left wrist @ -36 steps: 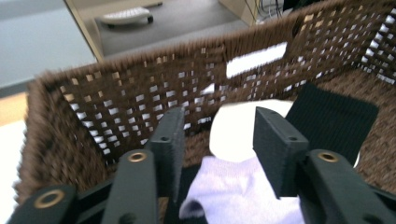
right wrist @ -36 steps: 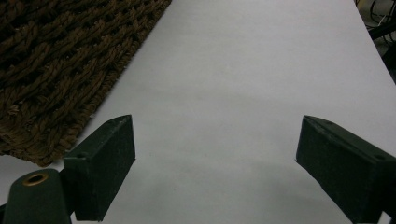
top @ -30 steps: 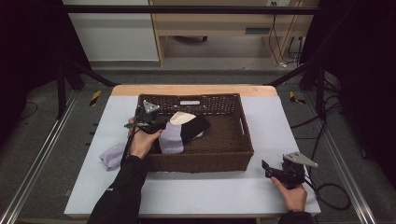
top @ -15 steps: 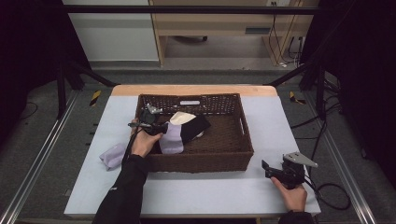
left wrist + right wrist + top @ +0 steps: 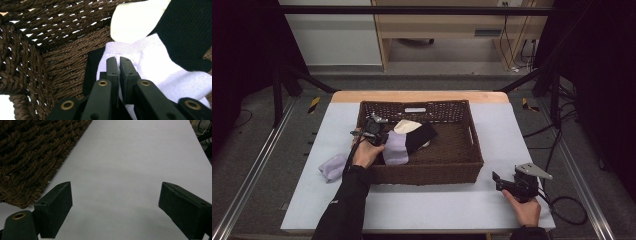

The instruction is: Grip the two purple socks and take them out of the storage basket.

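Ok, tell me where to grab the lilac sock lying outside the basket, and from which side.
Take the crumpled lilac fabric sock at its raised bunched middle, coming straight down from above. It lies loose on the white table, just left of the brown woven basket, so a side approach from the right looks blocked by the wall.

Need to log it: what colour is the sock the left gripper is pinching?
Pale lilac sock, clearest in the high view.

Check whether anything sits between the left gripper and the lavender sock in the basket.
Nothing does. The left gripper has just been closing, and its jaws now pinch the lavender sock directly, inside the basket. The black sock lies beside it, partly over it.
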A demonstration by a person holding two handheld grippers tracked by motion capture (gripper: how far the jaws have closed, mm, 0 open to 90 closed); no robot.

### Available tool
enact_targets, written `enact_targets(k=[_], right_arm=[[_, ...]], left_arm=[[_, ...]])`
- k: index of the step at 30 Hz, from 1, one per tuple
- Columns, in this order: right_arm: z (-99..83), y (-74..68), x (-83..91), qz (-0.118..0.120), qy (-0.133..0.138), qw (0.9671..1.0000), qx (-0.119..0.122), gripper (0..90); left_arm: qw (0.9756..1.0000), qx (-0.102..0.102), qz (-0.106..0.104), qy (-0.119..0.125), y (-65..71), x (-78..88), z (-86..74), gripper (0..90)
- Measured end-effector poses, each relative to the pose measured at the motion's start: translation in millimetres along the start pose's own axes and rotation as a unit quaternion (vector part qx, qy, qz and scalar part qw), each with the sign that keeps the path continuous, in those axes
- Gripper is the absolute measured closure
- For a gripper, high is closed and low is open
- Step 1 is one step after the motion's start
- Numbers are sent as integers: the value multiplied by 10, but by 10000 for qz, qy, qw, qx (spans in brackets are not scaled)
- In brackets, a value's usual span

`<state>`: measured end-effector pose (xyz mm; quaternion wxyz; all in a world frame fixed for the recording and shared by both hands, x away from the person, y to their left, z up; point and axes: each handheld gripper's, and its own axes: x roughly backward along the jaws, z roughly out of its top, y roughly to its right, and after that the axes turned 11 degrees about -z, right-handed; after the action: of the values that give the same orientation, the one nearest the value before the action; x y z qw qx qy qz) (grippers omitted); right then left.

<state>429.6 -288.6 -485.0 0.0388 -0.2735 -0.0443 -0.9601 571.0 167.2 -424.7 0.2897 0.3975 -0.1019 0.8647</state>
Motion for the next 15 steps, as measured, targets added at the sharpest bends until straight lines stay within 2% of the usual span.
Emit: enact_targets(k=[2,3,4,8,9,11,12,13,14,15], right_arm=[[0,0,1,-1,4,10000,1,121],[0,-1,3,-1,-1,10000,-8,121],[0,-1,3,-1,-1,10000,-8,121],[0,1,1,-2,5,10000,0,121],[0,0,1,2,-5,10000,-6,121],[0,0,0,1,-8,10000,-5,121],[0,0,0,-1,-2,10000,-3,121],[0,0,0,-5,0,10000,-1,121],[0,-1,1,-3,-7,10000,-6,121],[1,-2,0,-3,-13,10000,-4,121]], left_arm=[[10000,-22,10,22,7,9,3,862],[9998,-71,28,157,24,39,12,866],[9998,-71,28,157,24,39,12,866],[9981,-28,-90,615,24,124,13,867],[9963,-9,-149,841,17,165,13,867],[9937,42,-227,1096,18,208,11,868],[9937,42,-227,1096,18,208,11,868],[9909,14,-262,1323,26,258,16,868],[9909,14,-262,1323,26,258,16,868],[9880,-17,-303,1514,43,308,25,869]])
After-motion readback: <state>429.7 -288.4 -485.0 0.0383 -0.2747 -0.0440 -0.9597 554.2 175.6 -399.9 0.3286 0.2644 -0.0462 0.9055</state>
